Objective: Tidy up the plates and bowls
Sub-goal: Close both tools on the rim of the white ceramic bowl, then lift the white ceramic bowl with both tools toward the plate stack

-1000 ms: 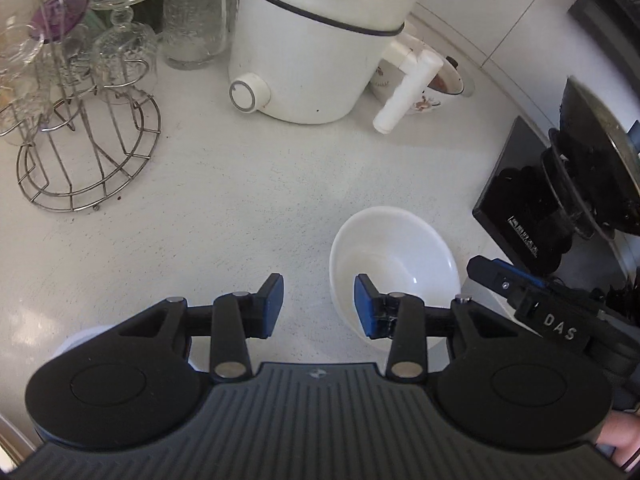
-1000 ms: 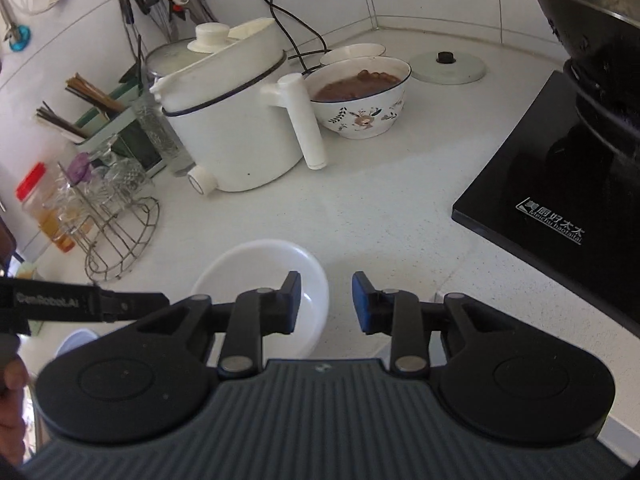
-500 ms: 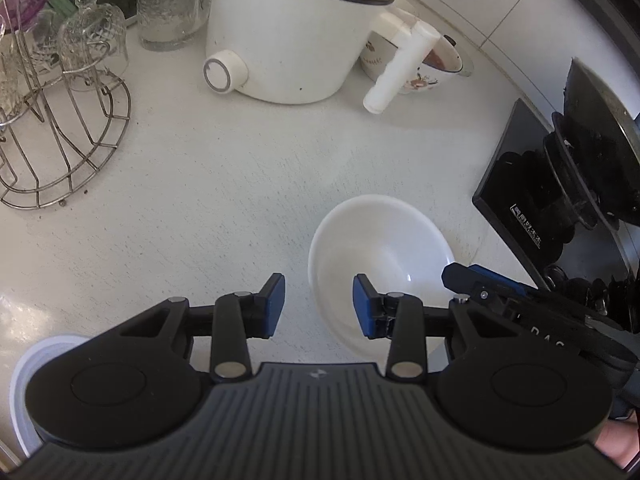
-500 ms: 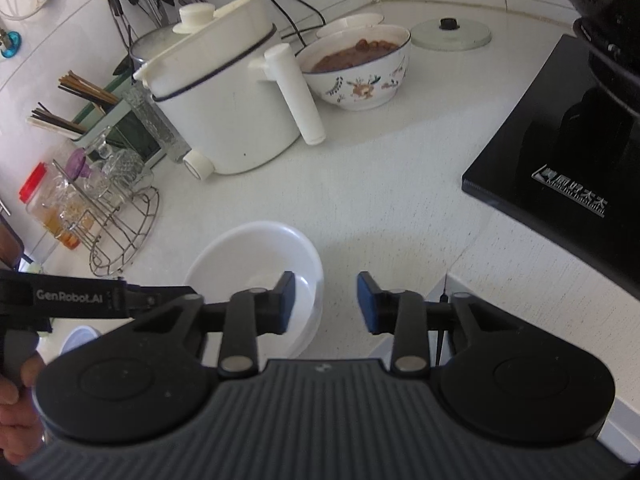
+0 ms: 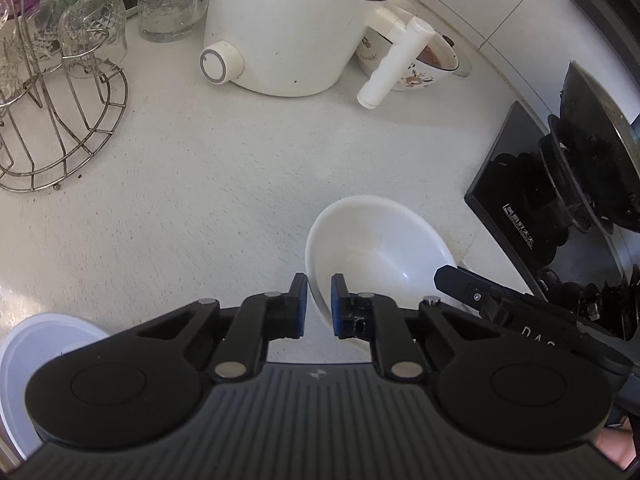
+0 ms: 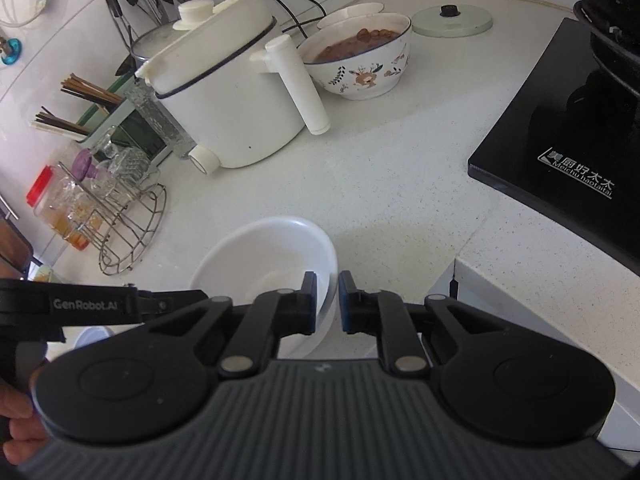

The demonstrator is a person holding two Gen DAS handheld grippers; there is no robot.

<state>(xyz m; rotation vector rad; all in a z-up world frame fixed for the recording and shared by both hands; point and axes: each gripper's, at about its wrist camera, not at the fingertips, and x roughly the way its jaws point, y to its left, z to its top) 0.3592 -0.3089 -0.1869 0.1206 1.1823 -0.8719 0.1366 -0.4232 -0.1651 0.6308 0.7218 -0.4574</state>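
Note:
A white bowl (image 5: pixel 380 248) (image 6: pixel 272 256) stands upright on the speckled white counter, and both grippers hold it. My left gripper (image 5: pixel 319 304) is shut on the bowl's near left rim, which passes between its blue pads. My right gripper (image 6: pixel 327 304) is shut on the opposite rim, one pad inside the bowl and one outside. The other gripper's black body shows at the right edge of the left wrist view and at the left edge of the right wrist view. A white plate (image 5: pixel 24 356) lies at the counter's near left, partly hidden by the gripper body.
Behind the bowl stand a white electric pot (image 5: pixel 296 28) with a long handle, a floral bowl of brown food (image 6: pixel 360 56), and a pan lid (image 6: pixel 452 20). A wire rack of glasses (image 5: pixel 60 112) is at the left. A black hob (image 6: pixel 560 152) with a dark wok (image 5: pixel 592 160) is at the right.
Both grippers' jaws have closed from a wide gap onto the white bowl's rim, one on each side. The hands have barely shifted.

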